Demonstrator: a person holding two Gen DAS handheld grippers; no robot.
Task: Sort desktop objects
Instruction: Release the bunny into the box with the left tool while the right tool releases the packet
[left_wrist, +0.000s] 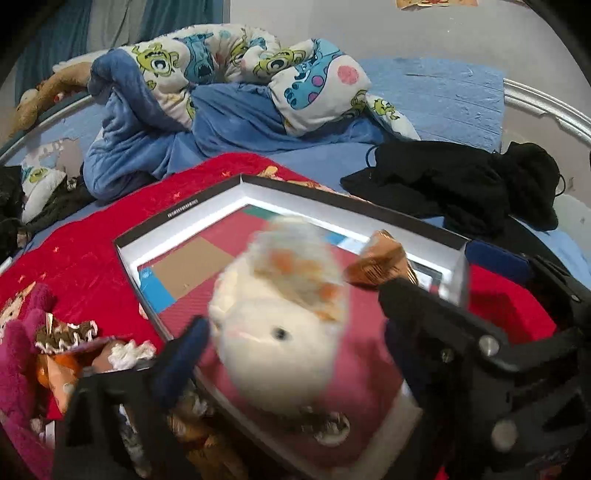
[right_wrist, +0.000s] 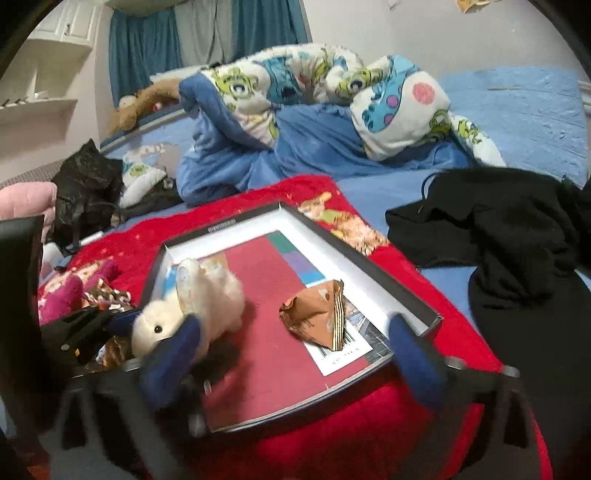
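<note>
While the right tongs (right_wrist: 291, 354) gape, the left tongs (left_wrist: 291, 339) spread around the plush (left_wrist: 280, 317) (blurred) over the box (left_wrist: 184, 206).

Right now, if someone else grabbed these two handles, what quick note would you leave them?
Left gripper: fingers open around the blurred white plush toy, which sits in the box.
Right gripper: open, empty, at the box's near edge.
Done: plush toy and brown packet are in the box.
Left: probably the wrappers and pink plush beside the box.
</note>
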